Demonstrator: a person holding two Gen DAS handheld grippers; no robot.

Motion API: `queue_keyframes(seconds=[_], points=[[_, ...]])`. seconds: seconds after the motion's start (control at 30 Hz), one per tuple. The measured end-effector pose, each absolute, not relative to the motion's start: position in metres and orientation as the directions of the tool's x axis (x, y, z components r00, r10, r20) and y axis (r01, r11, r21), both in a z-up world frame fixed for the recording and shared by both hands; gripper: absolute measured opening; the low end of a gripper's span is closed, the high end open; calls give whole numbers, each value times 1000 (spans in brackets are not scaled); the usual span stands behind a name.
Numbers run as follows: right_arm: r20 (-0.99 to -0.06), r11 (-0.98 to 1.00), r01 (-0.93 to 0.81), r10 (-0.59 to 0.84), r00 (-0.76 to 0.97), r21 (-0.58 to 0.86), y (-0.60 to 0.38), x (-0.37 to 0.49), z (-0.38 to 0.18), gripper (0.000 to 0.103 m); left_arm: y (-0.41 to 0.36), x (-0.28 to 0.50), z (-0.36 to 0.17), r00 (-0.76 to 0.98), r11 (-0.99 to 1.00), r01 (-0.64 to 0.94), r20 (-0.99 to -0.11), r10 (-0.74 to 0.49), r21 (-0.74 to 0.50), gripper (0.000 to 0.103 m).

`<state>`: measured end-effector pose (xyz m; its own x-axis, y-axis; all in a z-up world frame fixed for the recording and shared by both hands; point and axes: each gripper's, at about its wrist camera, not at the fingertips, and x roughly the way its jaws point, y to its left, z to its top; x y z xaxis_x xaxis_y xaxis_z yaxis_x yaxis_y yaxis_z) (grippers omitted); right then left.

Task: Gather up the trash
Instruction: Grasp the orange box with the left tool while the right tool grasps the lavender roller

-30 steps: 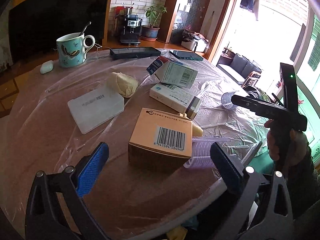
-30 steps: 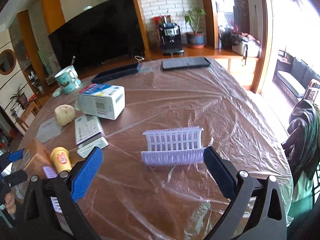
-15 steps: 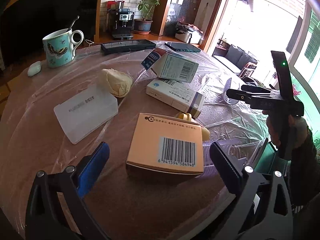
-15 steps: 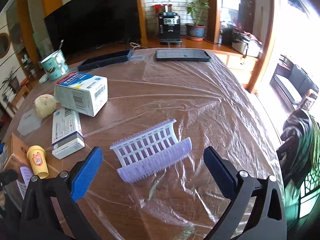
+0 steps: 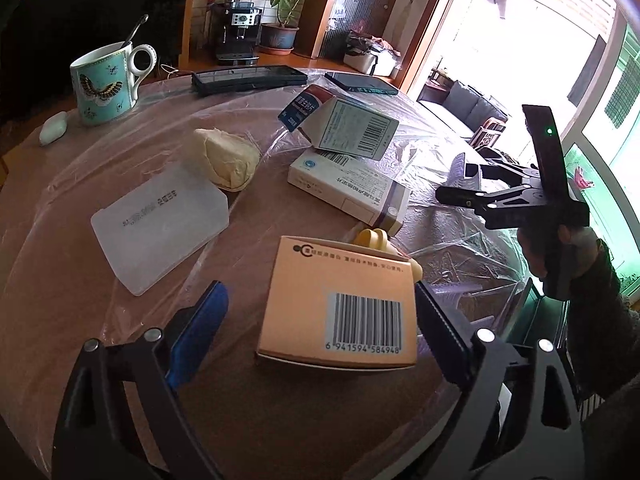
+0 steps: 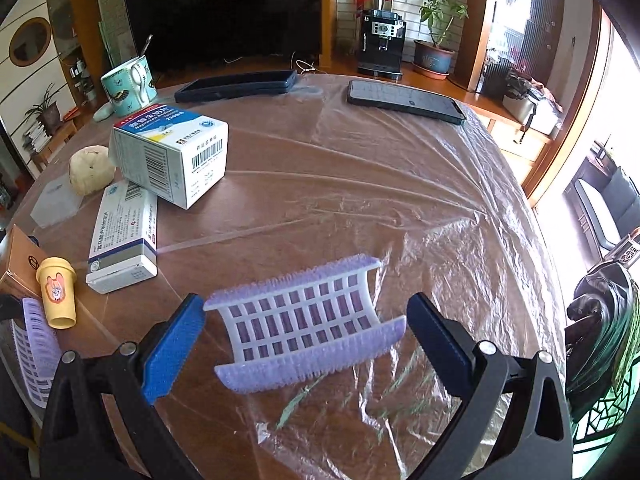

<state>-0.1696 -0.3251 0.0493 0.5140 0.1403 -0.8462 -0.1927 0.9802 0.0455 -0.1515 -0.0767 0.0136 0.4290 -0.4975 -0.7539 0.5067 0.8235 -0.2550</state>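
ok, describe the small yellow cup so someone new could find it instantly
Start at the round wooden table under clear plastic film, then go to the cluster of cartons at its left edge in the right wrist view. The small yellow cup stands upright between the orange carton and the long white medicine box. It is the only cylinder there, and it carries a cartoon rabbit.

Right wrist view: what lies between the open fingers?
The purple curved plastic grid lies between the right gripper fingers on the film-covered table, untouched; right wrist view shows it.

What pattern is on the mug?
Butterflies on turquoise, white handle; the mug shows best in the left wrist view.
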Motion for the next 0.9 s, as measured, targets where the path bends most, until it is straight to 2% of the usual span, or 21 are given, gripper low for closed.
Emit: queue_keyframes(seconds=[0.1, 0.17, 0.3, 0.4, 0.47, 0.9], points=[[-841, 977, -201, 162, 516, 66, -324, -169, 49, 99, -77, -149, 12, 419, 823, 502, -758, -500, -265, 82], [-837, 977, -201, 169, 520, 72, -323, -170, 49, 94, -76, -150, 12, 417, 823, 498, -757, -504, -273, 75], [-825, 978, -183, 186, 533, 102, -327, -171, 53, 77, -76, -151, 13, 416, 829, 476, -756, -505, -291, 73], [-809, 971, -175, 235, 538, 166, -332, -173, 57, 77, -72, -154, 16, 439, 837, 461, -745, -503, -294, 66], [-807, 973, -169, 226, 545, 158, -332, -175, 58, 77, -70, -156, 20, 461, 848, 449, -741, -489, -281, 63], [-768, 967, -184, 250, 589, 174, -323, -187, 76, 77, -55, -163, 25, 530, 885, 377, -720, -448, -273, 60]])
